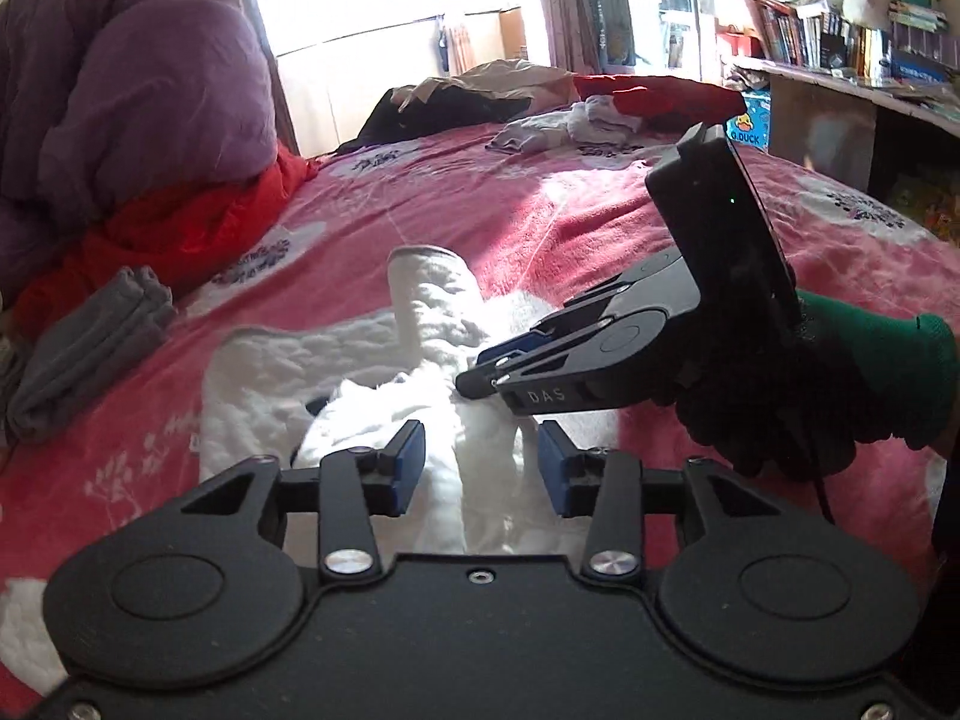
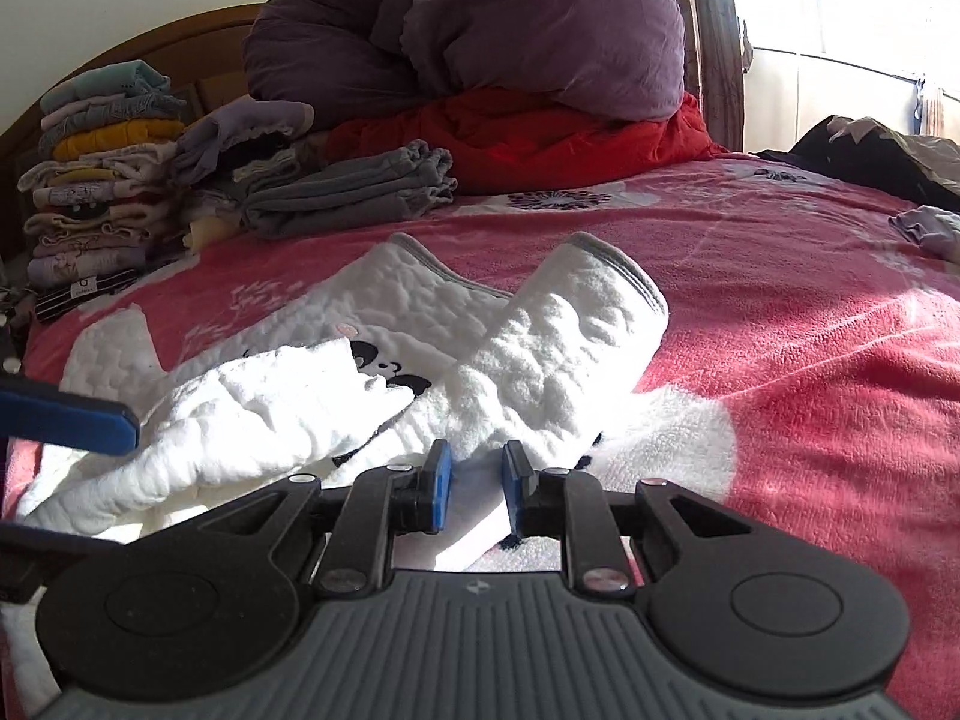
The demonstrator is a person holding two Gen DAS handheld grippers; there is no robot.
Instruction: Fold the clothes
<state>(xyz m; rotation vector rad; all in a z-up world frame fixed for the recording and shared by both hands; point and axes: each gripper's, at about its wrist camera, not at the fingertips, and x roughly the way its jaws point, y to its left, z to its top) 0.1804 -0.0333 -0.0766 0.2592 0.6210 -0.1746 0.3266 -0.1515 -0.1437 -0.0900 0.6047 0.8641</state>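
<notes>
both the left gripper [image 1: 482, 459] and right gripper [image 2: 475, 486] hang open over the white garment [image 2: 288, 396] on the pink bed [image 2: 810, 360].

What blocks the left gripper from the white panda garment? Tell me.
Nothing visible. The left gripper hangs open directly over the white panda garment, with only the right gripper off to the side beyond it.

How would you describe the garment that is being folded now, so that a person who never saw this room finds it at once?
Start at the pink flowered bedspread covering the bed. Near its middle, before both grippers, lies a white quilted garment with grey-edged cuffs and a small panda print. Unlike the folded grey clothes and the colourful folded stack near the headboard, it is spread open and unfolded.
</notes>
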